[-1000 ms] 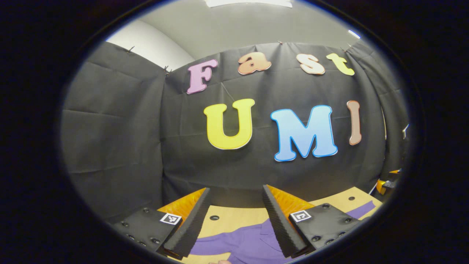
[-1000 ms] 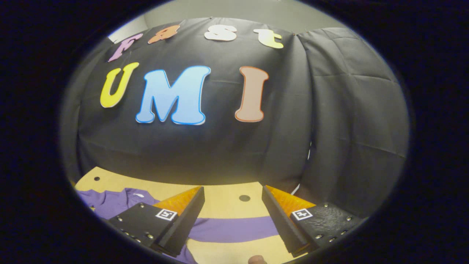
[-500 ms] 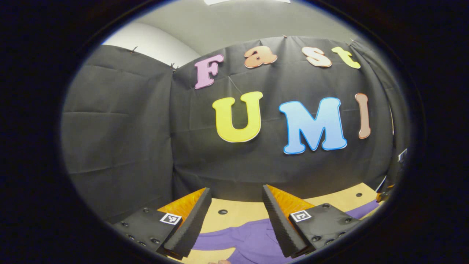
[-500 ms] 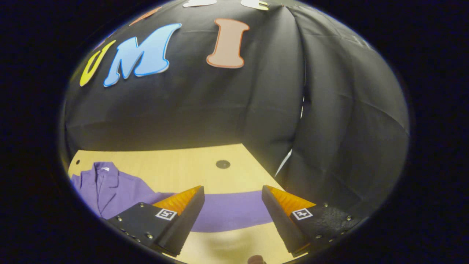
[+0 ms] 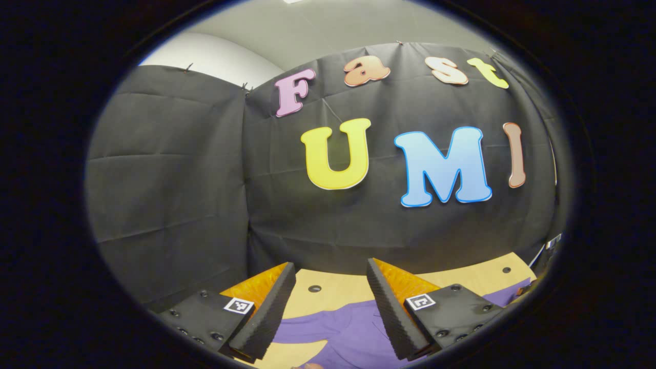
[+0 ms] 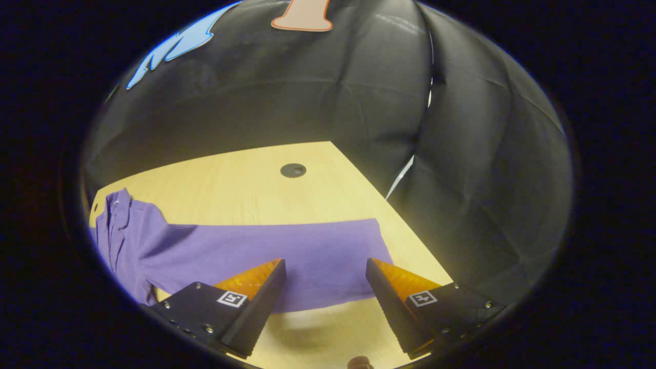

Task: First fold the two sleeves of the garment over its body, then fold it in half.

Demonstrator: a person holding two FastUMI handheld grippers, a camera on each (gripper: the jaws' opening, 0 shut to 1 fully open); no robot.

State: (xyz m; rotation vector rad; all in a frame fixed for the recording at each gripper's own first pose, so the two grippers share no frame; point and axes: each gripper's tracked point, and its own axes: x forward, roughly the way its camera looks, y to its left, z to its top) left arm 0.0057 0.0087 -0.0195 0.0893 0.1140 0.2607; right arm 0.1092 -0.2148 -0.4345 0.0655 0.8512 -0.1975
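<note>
The garment [image 6: 230,251] is a purple knit top lying flat on the desk [image 6: 246,184]. In the right gripper view one sleeve [image 6: 318,256] runs straight out from the body, its cuff end near the desk's edge by the wall; the collar [image 6: 115,215] sits at the far side of the body from that cuff. The sleeve lies smooth, with no fold yet made.

The right gripper [image 6: 324,284] hangs just above the sleeve, jaws spread wide, cloth showing between them and nothing pinched. The left gripper [image 5: 330,300] also has its jaws spread and holds nothing; it looks mostly at the wall, with part of the garment [image 5: 338,328] on the desk below and between its fingers.

The cloth looks thin, soft and light, so I judge it will drape and sag from any held point instead of keeping shape, and a ribbed knit may stretch if pulled. It should slide easily on the smooth desk, so dragging could shift the body. The sensible hold for the right gripper is the cuff end of the sleeve, pinching both layers at the edge, then lifting just enough to carry it over the body. A pinch in the middle of the sleeve would likely leave the cuff trailing and bunch the fold.
</note>
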